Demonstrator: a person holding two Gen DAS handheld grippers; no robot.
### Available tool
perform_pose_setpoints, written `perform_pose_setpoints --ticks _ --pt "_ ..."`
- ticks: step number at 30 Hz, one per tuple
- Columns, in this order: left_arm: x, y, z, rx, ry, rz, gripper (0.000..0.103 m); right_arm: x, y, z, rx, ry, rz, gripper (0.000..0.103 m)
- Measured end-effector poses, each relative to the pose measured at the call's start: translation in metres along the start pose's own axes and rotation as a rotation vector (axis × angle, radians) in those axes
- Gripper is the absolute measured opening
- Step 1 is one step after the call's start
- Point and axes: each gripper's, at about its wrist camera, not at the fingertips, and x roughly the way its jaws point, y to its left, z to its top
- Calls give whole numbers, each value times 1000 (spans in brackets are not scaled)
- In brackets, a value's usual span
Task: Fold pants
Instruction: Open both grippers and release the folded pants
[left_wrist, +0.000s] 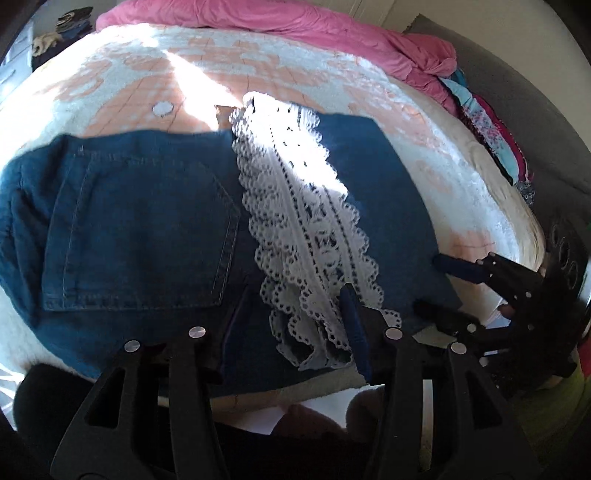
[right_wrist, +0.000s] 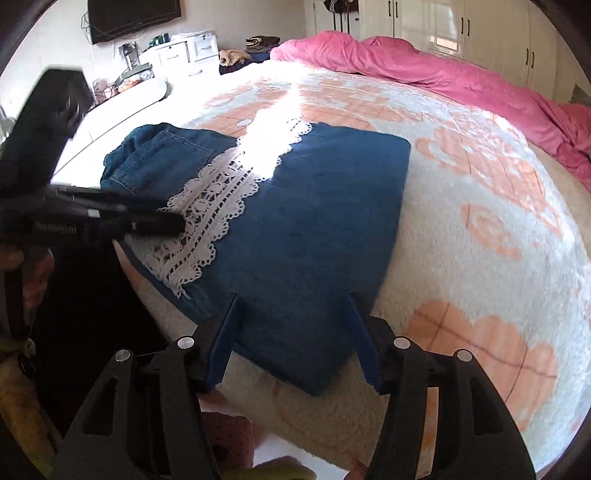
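I see the pants (right_wrist: 295, 221) lying on the bed (right_wrist: 480, 229) near its front edge, already doubled over into a flat, fairly square packet, with the white lace trim (right_wrist: 207, 218) running across the top layer and a back pocket (left_wrist: 140, 229) showing at the far left end. My right claw (right_wrist: 295, 343) stands part open over the near edge of the denim, its fingers not pressing on it. My left claw (left_wrist: 295, 332) is part open too, holding nothing. I judge the fold mostly done; perhaps one more fold or some tidying of the bunched left end remains.
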Motion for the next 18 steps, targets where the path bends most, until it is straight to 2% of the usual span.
perform_pose_setpoints --ticks 2,10,12,16,18 --pt "0 -1 -6 20 -24 13 41 -1 -1 -7 3 -13 4 56" --pt "-9 1 -11 -10 -25 15 42 -2 -4 -4 30 -16 14 57" --pt "-18 -1 -11 -1 -40 27 45 -14 -7 -3 62 -40 47 66" --pt "-37 -2 -10 -4 -80 61 51 -29 -9 5 61 -84 21 68" --pt "-45 -3 -10 -5 -91 70 52 -37 -10 10 80 -108 26 76"
